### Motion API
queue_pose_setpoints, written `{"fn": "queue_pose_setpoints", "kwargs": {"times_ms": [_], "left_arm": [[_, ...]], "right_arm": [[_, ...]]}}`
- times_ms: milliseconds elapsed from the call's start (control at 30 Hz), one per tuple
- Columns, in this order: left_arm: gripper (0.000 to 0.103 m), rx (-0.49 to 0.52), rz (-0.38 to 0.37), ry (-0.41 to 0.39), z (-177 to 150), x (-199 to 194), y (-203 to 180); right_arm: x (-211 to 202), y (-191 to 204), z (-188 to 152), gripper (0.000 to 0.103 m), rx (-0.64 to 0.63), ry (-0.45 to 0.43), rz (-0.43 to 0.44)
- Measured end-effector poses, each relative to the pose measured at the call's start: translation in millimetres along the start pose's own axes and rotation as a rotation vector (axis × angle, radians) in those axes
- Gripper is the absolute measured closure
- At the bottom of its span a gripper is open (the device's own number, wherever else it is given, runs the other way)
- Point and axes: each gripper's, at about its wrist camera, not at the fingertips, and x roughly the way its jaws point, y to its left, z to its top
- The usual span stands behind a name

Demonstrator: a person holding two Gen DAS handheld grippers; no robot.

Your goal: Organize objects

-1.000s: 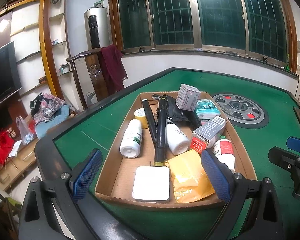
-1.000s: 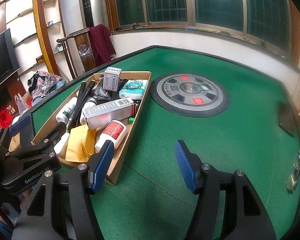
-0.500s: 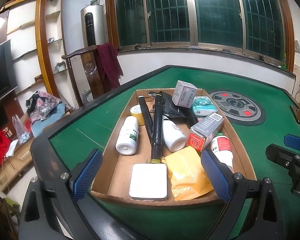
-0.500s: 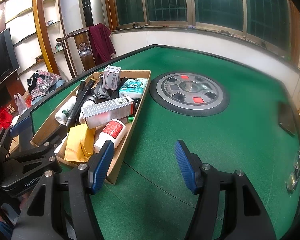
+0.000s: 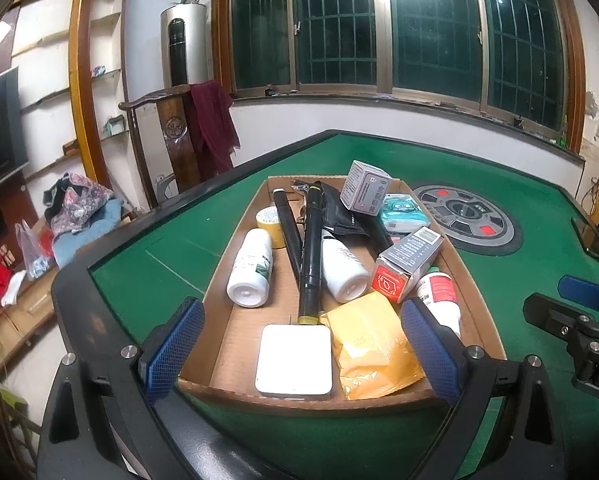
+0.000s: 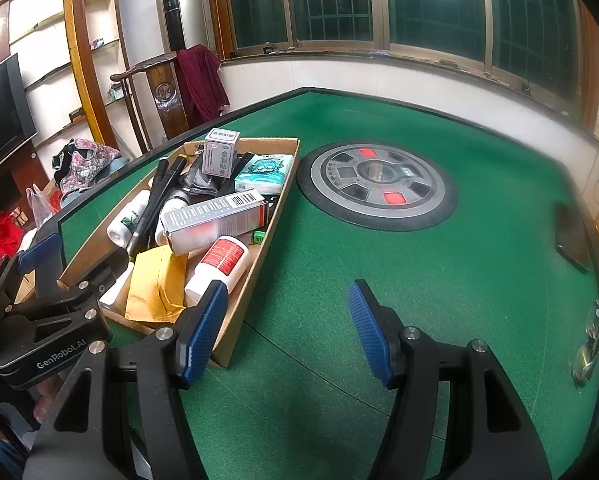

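Note:
A shallow cardboard tray [image 5: 235, 280] lies on the green felt table, full of loose items. They include a white bottle [image 5: 251, 268], a long black tube [image 5: 311, 252], a flat white box [image 5: 295, 360], a yellow padded envelope [image 5: 371, 344], a silver and red carton [image 5: 409, 258] and a red-labelled bottle [image 6: 219, 260]. My left gripper [image 5: 301, 312] hovers wide open at the tray's near end and holds nothing. To the right of the tray, my right gripper [image 6: 287, 296] stands open over bare felt, its left finger close to the tray's near right corner.
A round control panel [image 6: 379, 188] is set into the table's middle. A dark phone [image 6: 573, 236] and a metal object [image 6: 591, 344] lie near the right edge. A wooden chair with a dark red cloth [image 5: 211, 128] stands beyond the far-left table edge.

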Motion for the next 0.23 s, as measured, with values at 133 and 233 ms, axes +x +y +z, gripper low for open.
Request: {"fn": "queue_pose_setpoints", "kwargs": {"times_ms": [133,233], "left_arm": [[0.007,0.002,0.004,-0.018,-0.9,-2.2,2.3],[0.007,0.0,0.002,-0.014,-0.2,-0.5,2.7]], "right_arm": [[-0.3,-0.8,-0.3,0.041,0.001,-0.002,0.001],[-0.8,-1.7,-0.5,0.041,0.003,-0.004,-0.003]]}}
